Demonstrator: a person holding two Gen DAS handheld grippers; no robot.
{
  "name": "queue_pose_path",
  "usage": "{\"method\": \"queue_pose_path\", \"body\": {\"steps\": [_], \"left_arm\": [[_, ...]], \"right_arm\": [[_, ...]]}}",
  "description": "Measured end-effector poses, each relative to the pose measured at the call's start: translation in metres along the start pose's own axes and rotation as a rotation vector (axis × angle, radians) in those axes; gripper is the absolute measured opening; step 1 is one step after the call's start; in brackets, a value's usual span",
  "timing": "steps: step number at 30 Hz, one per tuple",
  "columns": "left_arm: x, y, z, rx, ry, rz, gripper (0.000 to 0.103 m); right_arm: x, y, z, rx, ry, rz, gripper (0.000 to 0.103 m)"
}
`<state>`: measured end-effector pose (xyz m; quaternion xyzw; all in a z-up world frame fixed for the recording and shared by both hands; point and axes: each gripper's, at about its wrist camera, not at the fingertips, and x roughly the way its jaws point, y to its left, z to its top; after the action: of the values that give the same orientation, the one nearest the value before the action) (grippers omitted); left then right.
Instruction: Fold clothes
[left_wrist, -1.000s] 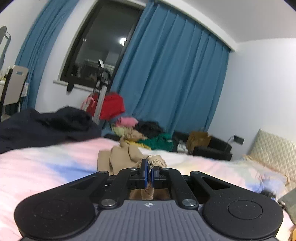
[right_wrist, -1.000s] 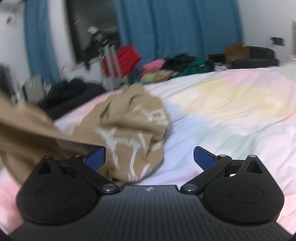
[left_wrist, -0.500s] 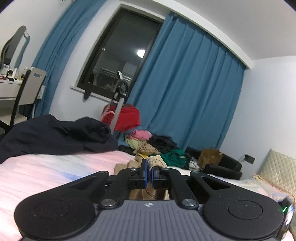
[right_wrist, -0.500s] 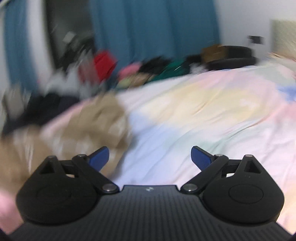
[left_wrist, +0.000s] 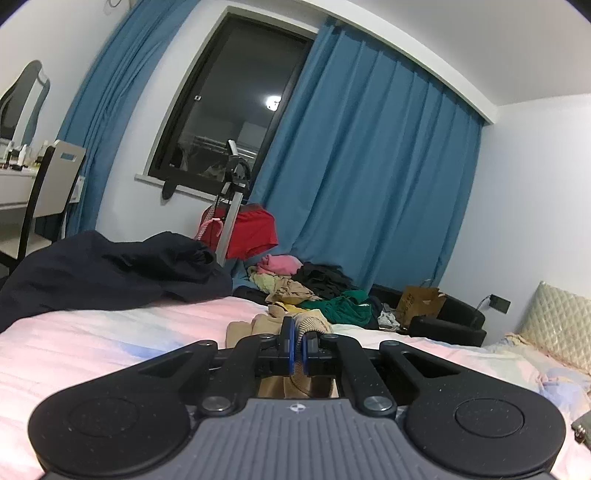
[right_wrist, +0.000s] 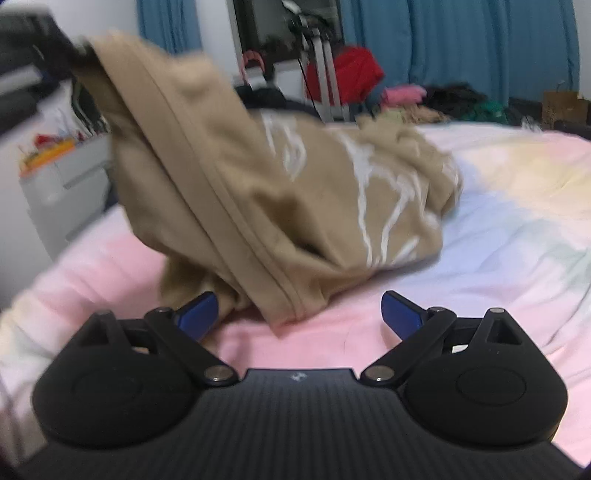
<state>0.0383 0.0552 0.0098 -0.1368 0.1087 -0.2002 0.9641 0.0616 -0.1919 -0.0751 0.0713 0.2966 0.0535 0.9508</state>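
Observation:
A tan garment with white print (right_wrist: 295, 192) lies bunched on the pastel bedsheet (right_wrist: 498, 221). One edge of it is lifted up toward the upper left of the right wrist view, where the left gripper shows blurred. In the left wrist view my left gripper (left_wrist: 296, 345) is shut on a fold of the tan garment (left_wrist: 306, 325). My right gripper (right_wrist: 300, 314) is open and empty, low over the sheet, with the garment's hem hanging just in front of its fingers.
A dark garment (left_wrist: 110, 269) lies heaped on the bed's far left. A pile of coloured clothes (left_wrist: 314, 288) sits beyond the bed by the blue curtains (left_wrist: 369, 184). A metal stand with a red cloth (left_wrist: 251, 229) is by the window. A white cabinet (right_wrist: 62, 177) stands left of the bed.
My left gripper has lifted the tan garment's edge higher. My right gripper swung left and closer, so the garment now hangs just in front of its open fingers.

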Motion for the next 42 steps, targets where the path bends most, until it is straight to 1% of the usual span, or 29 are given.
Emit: {"method": "queue_pose_path", "body": {"steps": [1, 3, 7, 10, 12, 14, 15, 17, 18, 22, 24, 25, 26, 28, 29, 31, 33, 35, 36, 37, 38, 40, 41, 42], "left_arm": [[0.001, 0.001, 0.000, -0.004, 0.000, 0.005, 0.004], [0.003, 0.004, 0.000, -0.011, 0.008, 0.015, 0.004], [0.008, 0.004, -0.002, -0.004, 0.025, 0.006, 0.004], [0.011, -0.001, -0.004, 0.020, 0.038, -0.032, 0.004], [0.010, -0.006, -0.007, 0.038, 0.041, -0.071, 0.004], [0.007, -0.014, -0.009, 0.064, 0.035, -0.111, 0.004], [0.006, -0.017, -0.010, 0.076, 0.030, -0.126, 0.004], [0.004, -0.023, -0.013, 0.093, 0.028, -0.147, 0.004], [0.004, -0.024, -0.014, 0.096, 0.029, -0.152, 0.004], [0.007, -0.020, -0.015, 0.086, 0.037, -0.139, 0.004], [0.009, -0.015, -0.014, 0.074, 0.041, -0.119, 0.004], [0.010, -0.013, -0.014, 0.066, 0.045, -0.106, 0.004], [0.012, -0.011, -0.013, 0.060, 0.051, -0.091, 0.004], [0.016, -0.007, -0.014, 0.053, 0.070, -0.058, 0.004], [0.019, -0.005, -0.015, 0.052, 0.084, -0.040, 0.004], [0.028, -0.001, -0.017, 0.057, 0.122, -0.008, 0.004], [0.037, 0.001, -0.021, 0.070, 0.176, 0.003, 0.005], [0.047, 0.002, -0.027, 0.091, 0.241, -0.001, 0.005], [0.051, 0.001, -0.030, 0.103, 0.272, -0.002, 0.008], [0.055, 0.001, -0.034, 0.116, 0.298, -0.001, 0.014], [0.058, 0.000, -0.038, 0.131, 0.318, 0.002, 0.018], [0.065, -0.004, -0.045, 0.176, 0.353, -0.001, 0.035], [0.067, -0.007, -0.049, 0.212, 0.364, -0.002, 0.037], [0.069, -0.011, -0.054, 0.253, 0.369, -0.001, 0.042]], "right_arm": [[0.006, -0.006, 0.000, 0.018, 0.010, -0.022, 0.097], [0.009, -0.021, 0.001, 0.080, -0.005, -0.070, 0.097], [-0.009, -0.061, 0.014, 0.233, -0.090, -0.186, 0.097], [-0.026, -0.098, 0.025, 0.347, -0.167, -0.233, 0.097], [-0.036, -0.119, 0.031, 0.415, -0.212, -0.256, 0.097], [-0.041, -0.131, 0.032, 0.453, -0.243, -0.263, 0.097], [-0.042, -0.133, 0.033, 0.453, -0.247, -0.264, 0.097], [-0.041, -0.135, 0.034, 0.443, -0.231, -0.252, 0.097], [-0.033, -0.132, 0.034, 0.435, -0.203, -0.230, 0.097], [0.005, -0.102, 0.026, 0.317, -0.037, -0.134, 0.096], [0.017, -0.085, 0.019, 0.231, 0.024, -0.113, 0.067], [0.019, -0.081, 0.018, 0.208, 0.030, -0.120, 0.051], [0.019, -0.078, 0.017, 0.195, 0.025, -0.135, 0.036], [0.010, -0.083, 0.020, 0.227, -0.021, -0.130, 0.016], [0.003, -0.088, 0.022, 0.251, -0.051, -0.133, 0.014], [-0.012, -0.088, 0.032, 0.258, -0.142, -0.153, 0.007], [-0.031, -0.087, 0.041, 0.267, -0.242, -0.147, 0.007], [-0.046, -0.089, 0.049, 0.289, -0.316, -0.115, 0.007], [-0.053, -0.090, 0.052, 0.291, -0.345, -0.101, 0.007], [-0.059, -0.089, 0.056, 0.282, -0.364, -0.096, 0.007], [-0.063, -0.088, 0.058, 0.273, -0.372, -0.094, 0.007], [-0.067, -0.088, 0.063, 0.258, -0.383, -0.091, 0.007], [-0.067, -0.088, 0.065, 0.259, -0.383, -0.086, 0.007], [-0.067, -0.089, 0.066, 0.263, -0.380, -0.079, 0.007]]}}
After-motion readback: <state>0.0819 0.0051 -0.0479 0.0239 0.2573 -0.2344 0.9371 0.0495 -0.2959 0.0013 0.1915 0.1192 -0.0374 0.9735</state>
